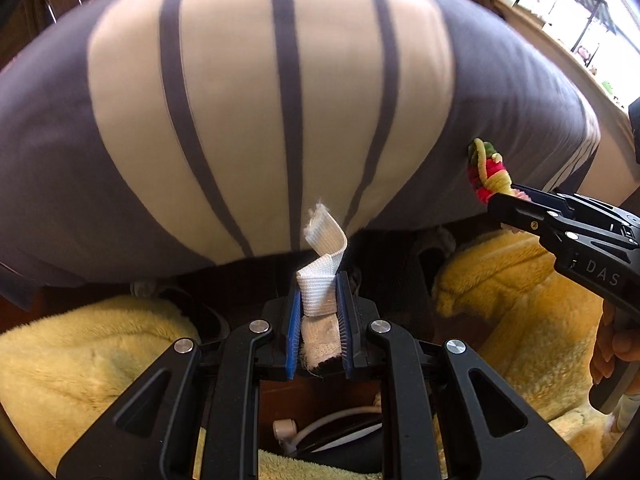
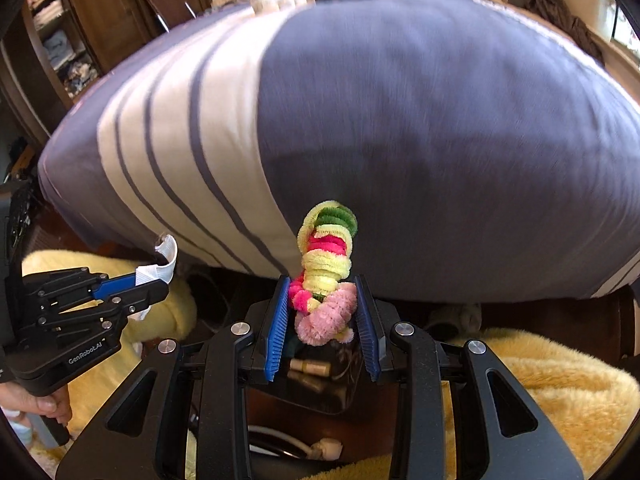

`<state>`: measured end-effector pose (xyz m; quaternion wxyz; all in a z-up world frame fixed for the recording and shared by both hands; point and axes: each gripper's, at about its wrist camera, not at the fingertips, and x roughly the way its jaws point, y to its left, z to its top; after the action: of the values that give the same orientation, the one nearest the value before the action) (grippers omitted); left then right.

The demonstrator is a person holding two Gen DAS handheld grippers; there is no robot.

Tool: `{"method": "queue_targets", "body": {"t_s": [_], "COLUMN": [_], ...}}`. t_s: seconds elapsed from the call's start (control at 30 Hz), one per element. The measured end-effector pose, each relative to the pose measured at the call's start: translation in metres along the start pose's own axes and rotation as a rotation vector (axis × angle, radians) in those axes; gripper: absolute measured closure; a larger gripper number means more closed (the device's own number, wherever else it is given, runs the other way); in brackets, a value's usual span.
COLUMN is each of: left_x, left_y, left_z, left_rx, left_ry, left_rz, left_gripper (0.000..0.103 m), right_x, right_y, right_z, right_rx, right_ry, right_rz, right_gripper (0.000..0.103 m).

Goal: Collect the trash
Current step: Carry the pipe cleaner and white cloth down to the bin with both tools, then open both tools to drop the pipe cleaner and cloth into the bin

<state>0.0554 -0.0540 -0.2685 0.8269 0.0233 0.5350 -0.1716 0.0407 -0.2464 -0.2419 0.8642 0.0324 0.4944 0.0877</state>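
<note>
The left gripper [image 1: 318, 300] clamps a white webbing strip [image 1: 322, 276]; the right gripper [image 2: 322, 304] pinches a pipe-cleaner bundle [image 2: 326, 272]. Both hang past the striped bed's [image 1: 240, 120] near edge, seemingly bound for disposal.

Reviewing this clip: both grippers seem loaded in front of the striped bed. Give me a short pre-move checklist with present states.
1. Left gripper shut on the white fabric strip: ok.
2. Right gripper shut on the pipe-cleaner bundle: ok.
3. The strip's free end is clear of the striped bedspread: cannot tell.
4. The two grippers are apart, not colliding: ok.
5. Trash bin or bag visible to drop into: not ok, none in either view.
6. The bundle is seated deep in the pads: cannot tell; much of it sticks out.
</note>
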Motion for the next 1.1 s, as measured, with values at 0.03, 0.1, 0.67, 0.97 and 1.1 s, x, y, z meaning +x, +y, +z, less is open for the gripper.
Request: {"method": "queue_targets", "body": {"t_s": [0.03,0.1,0.67,0.97,1.1], "left_x": [0.007,0.017,0.077,0.074,0.066], "left_y": [0.002,0.003,0.001,-0.005,-0.004], "left_z": [-0.001,-0.004,-0.017,-0.016,-0.014], "left_rx": [-0.001,-0.004,-0.016,-0.01,-0.01], "left_ry": [0.018,0.045,0.238,0.235,0.209], "left_rz": [-0.002,-0.006,-0.121,-0.13,-0.112], "left_gripper": [0.088,0.088,0.088,0.07,0.061], "right_x": [0.005,0.017,0.069,0.076,0.067], "right_y": [-0.001,-0.003,-0.009,-0.005,-0.007], "right_z": [-0.002,-0.006,-0.015,-0.009,-0.007], "right_rx": [0.004,0.013,0.06,0.075,0.08], "right_ry": [0.014,0.048,0.225,0.244,0.215], "right_rz": [0.002,0.005,0.073,0.08,0.071], "right_gripper": [0.07,0.07,0.07,0.063,0.057]}}
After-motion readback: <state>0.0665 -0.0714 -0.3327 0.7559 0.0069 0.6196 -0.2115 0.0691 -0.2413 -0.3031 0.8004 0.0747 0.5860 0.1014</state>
